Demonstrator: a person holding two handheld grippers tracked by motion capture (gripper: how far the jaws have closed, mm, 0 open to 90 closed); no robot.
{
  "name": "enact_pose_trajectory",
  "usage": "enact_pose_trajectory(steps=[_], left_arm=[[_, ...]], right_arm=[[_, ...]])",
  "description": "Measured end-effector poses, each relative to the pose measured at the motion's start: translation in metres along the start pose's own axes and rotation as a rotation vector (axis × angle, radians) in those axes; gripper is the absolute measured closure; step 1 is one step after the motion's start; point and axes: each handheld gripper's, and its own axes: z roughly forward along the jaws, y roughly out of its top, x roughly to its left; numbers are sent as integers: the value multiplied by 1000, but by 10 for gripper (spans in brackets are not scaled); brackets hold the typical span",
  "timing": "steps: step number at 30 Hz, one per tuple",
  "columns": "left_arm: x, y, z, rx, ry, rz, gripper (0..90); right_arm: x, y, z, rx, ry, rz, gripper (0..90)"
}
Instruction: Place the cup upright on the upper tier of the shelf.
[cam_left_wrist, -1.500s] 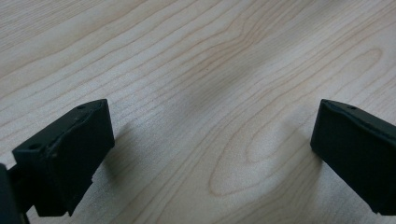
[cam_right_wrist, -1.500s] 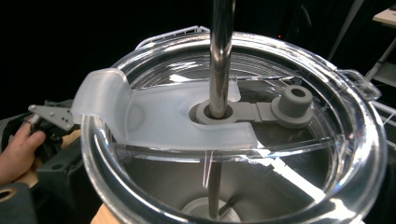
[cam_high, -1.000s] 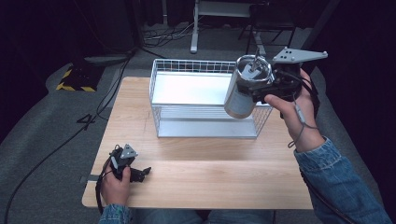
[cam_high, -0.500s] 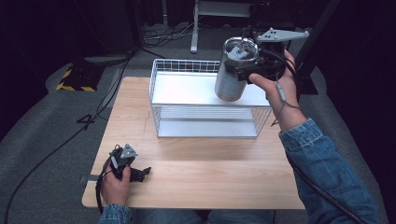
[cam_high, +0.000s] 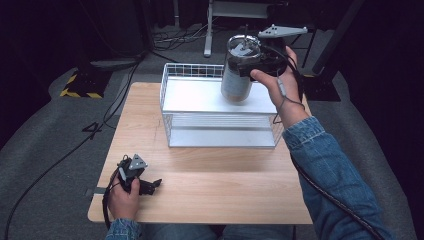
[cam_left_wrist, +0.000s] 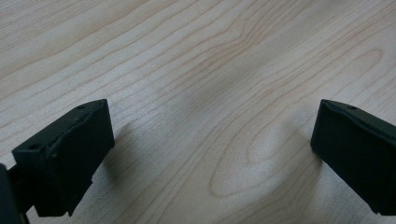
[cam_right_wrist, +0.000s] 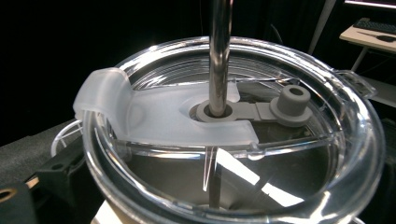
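Dark room seen behind light wooden table (cam_high: 210, 190). White wire basket (cam_high: 172, 95) placed at table's far side. Steel tumbler (cam_high: 236, 80) with clear lid (cam_right_wrist: 233, 135) and metal straw (cam_right_wrist: 219, 56) held upright above basket's right part, clamped by right gripper (cam_high: 252, 67). Left gripper (cam_left_wrist: 210, 140) rested low over bare wood at near left, jaws spread wide apart.

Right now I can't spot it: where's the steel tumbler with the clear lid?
In the high view, the steel tumbler with the clear lid hangs in the right gripper above the white wire basket, toward its far right.
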Motion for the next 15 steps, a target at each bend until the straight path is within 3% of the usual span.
enact_pose_trajectory(steps=[15], left_arm=[[0,0,0,1,0,0,0]], right_arm=[[-6,-9,29,41,-11,20,38]])
